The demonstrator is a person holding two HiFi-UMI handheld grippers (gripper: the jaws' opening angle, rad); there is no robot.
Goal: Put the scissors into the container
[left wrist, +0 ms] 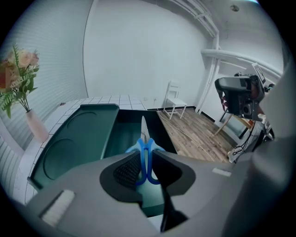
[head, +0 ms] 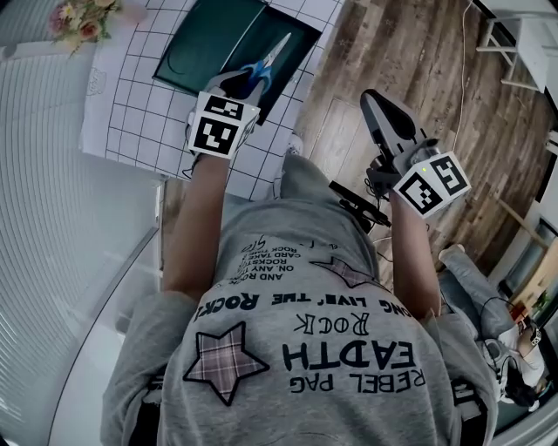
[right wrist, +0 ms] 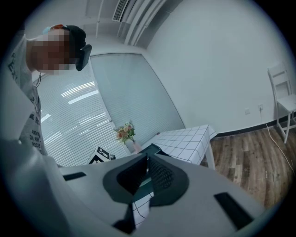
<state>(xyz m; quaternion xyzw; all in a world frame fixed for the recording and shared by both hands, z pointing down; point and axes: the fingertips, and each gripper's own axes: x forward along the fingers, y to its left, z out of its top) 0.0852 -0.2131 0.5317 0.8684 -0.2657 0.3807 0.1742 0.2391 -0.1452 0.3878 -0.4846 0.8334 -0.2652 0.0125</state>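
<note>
Your left hand-held gripper (left wrist: 146, 159) has its jaws part-way closed, clamped on the blue handles of the scissors (left wrist: 144, 134), with the closed blades pointing forward past the fingertips. You hold them tilted downward over the dark green container (left wrist: 78, 139), the blade tip above its deeper right-hand section. From these views you cannot tell whether the tip touches it. The container lies on the checked worktop (head: 131, 113), near a vase of flowers (head: 78, 22). Your right hand-held gripper (right wrist: 147, 162) has its jaws pressed together with nothing between them, off to the side above the wooden floor (head: 410, 52).
</note>
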